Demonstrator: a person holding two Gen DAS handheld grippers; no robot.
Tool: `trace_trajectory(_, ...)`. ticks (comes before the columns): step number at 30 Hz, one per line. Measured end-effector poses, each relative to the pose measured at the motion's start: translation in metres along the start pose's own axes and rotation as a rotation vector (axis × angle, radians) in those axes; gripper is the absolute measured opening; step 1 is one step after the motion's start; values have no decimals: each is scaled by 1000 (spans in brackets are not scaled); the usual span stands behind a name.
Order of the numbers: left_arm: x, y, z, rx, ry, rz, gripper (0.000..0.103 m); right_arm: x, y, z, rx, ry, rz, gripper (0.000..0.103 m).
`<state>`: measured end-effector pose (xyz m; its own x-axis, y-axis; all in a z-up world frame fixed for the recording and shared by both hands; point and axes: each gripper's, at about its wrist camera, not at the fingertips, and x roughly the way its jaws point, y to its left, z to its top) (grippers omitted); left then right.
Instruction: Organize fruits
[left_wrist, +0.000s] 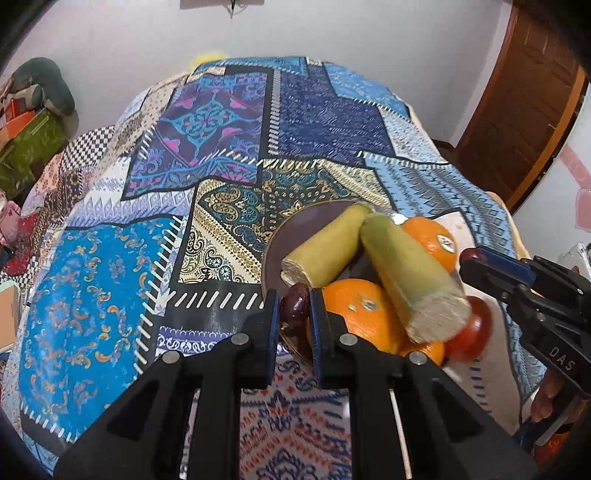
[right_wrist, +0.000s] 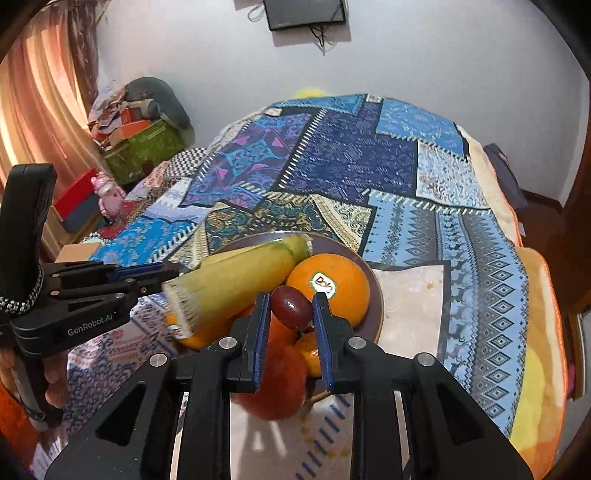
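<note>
Each hand-held gripper is clamped on a grape: the left hand-held gripper on a dark grape, the right hand-held gripper on a red grape, both above the fruit plate. Only the right wrist view shows the orange's sticker head-on.

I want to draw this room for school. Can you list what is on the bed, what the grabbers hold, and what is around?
Surface: patchwork bedspread, mostly bare.
Job's things: brown plate piled with oranges, two green-yellow stalk pieces and a red fruit.
Clutter: nothing seen on the bedspread.
Grippers: left hand-held gripper shut on a dark grape; right hand-held gripper shut on another grape.
Cables: wires under a wall screen.
Surroundings: curtain, green box, wooden door.
</note>
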<state>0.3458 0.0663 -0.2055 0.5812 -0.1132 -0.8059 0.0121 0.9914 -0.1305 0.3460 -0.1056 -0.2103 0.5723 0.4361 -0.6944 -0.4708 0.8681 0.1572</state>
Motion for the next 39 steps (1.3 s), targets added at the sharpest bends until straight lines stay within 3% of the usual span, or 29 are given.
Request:
trace_trajectory(8, 13, 7, 0, -13, 19, -10, 18, 7, -2, -3, 10, 29, 8, 22)
trace_trajectory(11, 12, 11, 0, -18, 11, -1, 28, 7, -1, -4, 7, 34, 7, 30)
trace_trajectory(13, 10, 13, -2, -20, 7, -11, 28, 5, 0, -5, 2, 30, 7, 38)
trace_trajectory(19, -10, 13, -3, -28, -32, -38, 31, -10, 0, -3, 9, 5, 11, 39)
trace_trajectory(25, -73, -1, -3, -9, -158, -36, 31, -57, 2, 6, 17, -95, 6, 39)
trace_trajectory(33, -195, -32, -13, 14, -392, -59, 31, -160, 29, 12, -10, -291, -3, 39)
trace_trajectory(39, -286, -50, -40, 36, -566, -88, 34, -236, 56, -2, -34, -437, 2, 42)
